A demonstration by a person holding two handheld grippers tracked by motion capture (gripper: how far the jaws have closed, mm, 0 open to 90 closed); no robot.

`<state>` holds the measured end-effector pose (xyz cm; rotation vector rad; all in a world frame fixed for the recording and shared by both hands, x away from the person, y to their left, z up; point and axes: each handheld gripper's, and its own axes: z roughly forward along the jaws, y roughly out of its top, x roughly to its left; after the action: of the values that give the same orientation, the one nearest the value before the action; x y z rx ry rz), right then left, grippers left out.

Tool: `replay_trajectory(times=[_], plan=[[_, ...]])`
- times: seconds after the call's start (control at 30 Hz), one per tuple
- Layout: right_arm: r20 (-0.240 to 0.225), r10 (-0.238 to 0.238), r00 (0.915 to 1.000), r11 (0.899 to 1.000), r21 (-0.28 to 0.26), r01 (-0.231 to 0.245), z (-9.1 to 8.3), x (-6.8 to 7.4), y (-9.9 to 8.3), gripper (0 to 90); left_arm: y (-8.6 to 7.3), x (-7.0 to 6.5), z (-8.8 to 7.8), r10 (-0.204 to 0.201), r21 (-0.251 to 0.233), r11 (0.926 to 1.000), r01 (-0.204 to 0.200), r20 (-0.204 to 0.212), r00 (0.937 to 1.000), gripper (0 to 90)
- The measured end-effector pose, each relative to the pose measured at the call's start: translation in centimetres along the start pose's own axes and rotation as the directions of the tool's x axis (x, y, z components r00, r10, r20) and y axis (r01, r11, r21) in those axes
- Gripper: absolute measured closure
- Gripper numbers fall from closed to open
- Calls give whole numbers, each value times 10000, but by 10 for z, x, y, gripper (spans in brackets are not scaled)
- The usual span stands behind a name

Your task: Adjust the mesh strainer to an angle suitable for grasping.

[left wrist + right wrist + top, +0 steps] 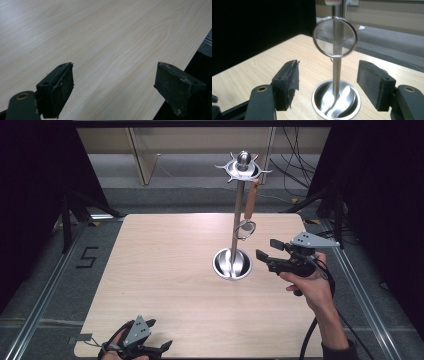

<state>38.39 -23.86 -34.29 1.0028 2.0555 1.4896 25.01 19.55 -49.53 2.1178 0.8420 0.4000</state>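
- A small round mesh strainer with a brown wooden handle (248,210) is hanging from the hook ring atop a tall steel stand (235,232), upper centre of the high view.
- The right gripper (263,249) is sitting just right of it, jaws apart and empty.
- The left gripper (159,336) is idling wide open, bottom left.
- Risk: bumping the strainer could set it swinging or unhook it.

Silver stand (236,220) (brown-handled strainer (248,210))

Small round wire-mesh strainer with a brown wooden handle (248,210), hanging upright from a hook of the tall steel utensil stand (234,245); its round ring head lowest, beside the pole, above the stand's shiny bowl-shaped base.
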Motion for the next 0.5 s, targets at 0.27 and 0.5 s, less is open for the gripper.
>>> replay_trajectory(times=[0.27, 0.5], plan=[[-103, 171, 9998, 9986, 496, -166, 8, -1, -13, 343, 0, 0, 1, 39, -315, 9995, -37, 50, 10000, 149], [-210, 121, 9997, 9960, 892, -102, 15, 1, -23, 332, 0, 2, -1, 427, -260, 9987, -427, -13, 9991, 149]])
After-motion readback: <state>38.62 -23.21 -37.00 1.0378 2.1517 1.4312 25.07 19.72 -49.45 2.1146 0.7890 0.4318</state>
